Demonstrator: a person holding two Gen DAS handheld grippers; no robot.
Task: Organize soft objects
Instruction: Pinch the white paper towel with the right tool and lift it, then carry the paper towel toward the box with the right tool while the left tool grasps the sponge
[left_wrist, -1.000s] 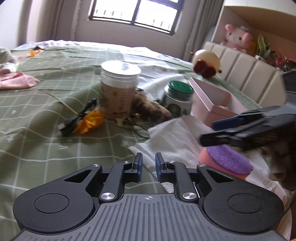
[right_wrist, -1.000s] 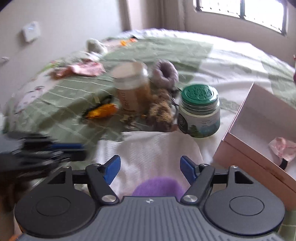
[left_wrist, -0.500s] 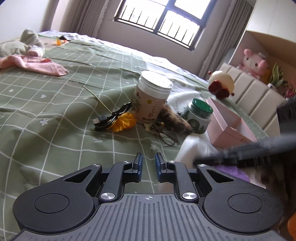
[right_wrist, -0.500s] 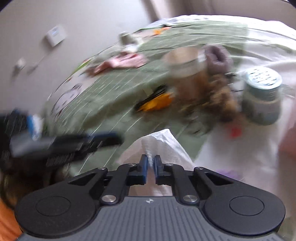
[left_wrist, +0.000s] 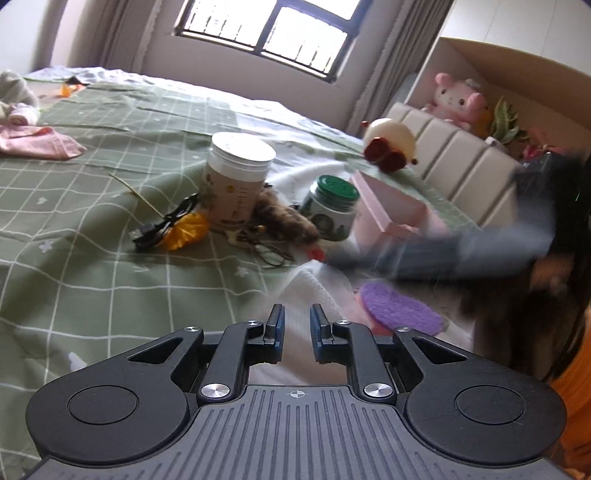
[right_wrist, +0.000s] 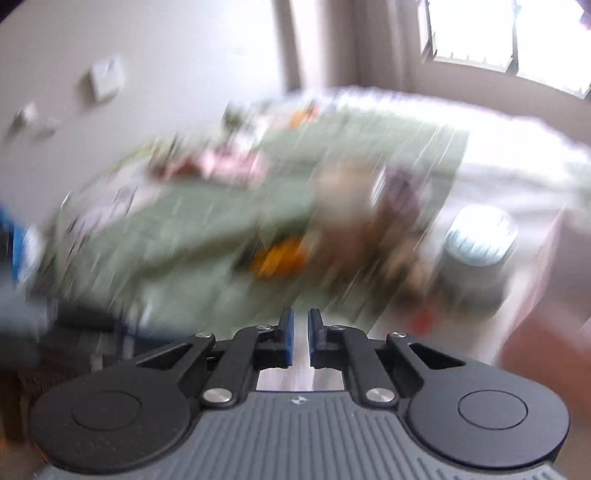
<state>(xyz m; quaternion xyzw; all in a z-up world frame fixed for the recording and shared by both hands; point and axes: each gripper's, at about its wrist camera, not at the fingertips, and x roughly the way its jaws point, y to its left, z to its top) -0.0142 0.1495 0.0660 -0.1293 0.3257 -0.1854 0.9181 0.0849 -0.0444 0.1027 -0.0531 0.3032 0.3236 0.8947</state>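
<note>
A white towel (left_wrist: 317, 291) is being pinched by the nearly closed left tongs (left_wrist: 294, 326), while the right tongs (right_wrist: 299, 334) are being kept closed, seemingly on white cloth.

- A tall cream plastic jar with a white screw lid (left_wrist: 236, 181) stands upright on the green checked bedspread (left_wrist: 74, 258).
- A short glass jar with a dark green lid (left_wrist: 330, 206) stands to its right, just beside an open pink cardboard box (left_wrist: 384, 214).
- A coiled black USB cable (left_wrist: 162, 227) lies left of the tall jar, touching a crumpled orange wrapper (left_wrist: 184, 230).
- Thin wire-framed glasses (left_wrist: 267, 251) lie in front of the jars.
- A barred window (left_wrist: 269, 33) lets in daylight behind the bed.
- A cream padded headboard (left_wrist: 450, 162) runs along the right.
- A green potted plant (left_wrist: 504, 118) sits on the shelf above the headboard.
</note>
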